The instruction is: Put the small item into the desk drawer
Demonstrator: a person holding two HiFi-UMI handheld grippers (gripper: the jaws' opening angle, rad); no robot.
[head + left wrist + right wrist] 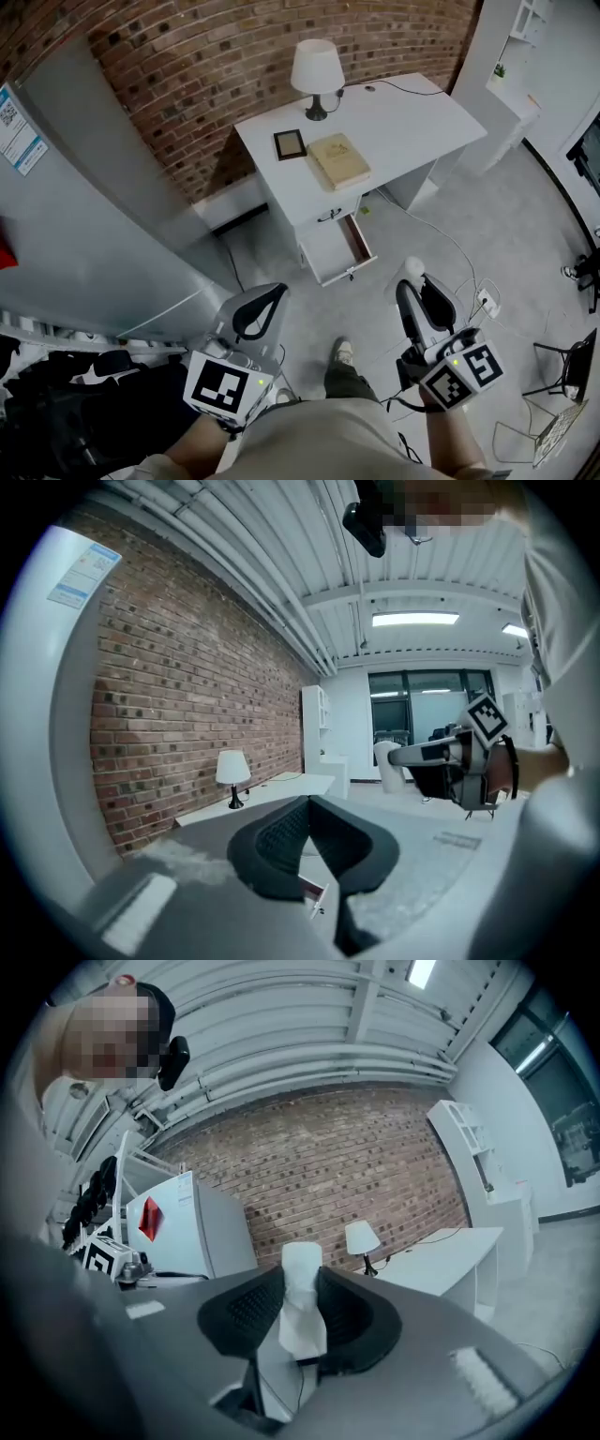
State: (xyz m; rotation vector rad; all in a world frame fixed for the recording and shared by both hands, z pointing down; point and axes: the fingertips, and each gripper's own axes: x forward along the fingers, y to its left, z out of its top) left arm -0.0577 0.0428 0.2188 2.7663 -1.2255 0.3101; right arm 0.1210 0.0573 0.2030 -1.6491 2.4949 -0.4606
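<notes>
A white desk (403,112) stands against the brick wall, its upper drawer (330,251) pulled open and showing a bare inside. In my right gripper (417,284) the jaws are shut on a small white item (413,270) that sticks up past the fingertips. This is over the floor, to the right of the drawer and nearer to me. In the right gripper view the white item (302,1312) sits pinched between the dark pads. My left gripper (260,314) hovers at the lower left, shut with nothing in it, its tips touching in the left gripper view (309,803).
On the desk are a white lamp (316,70), a tan book (338,160) and a small dark frame (290,143). A large grey appliance (84,216) fills the left. A power strip (487,302) with cables lies on the floor at right. My shoe (344,353) shows below.
</notes>
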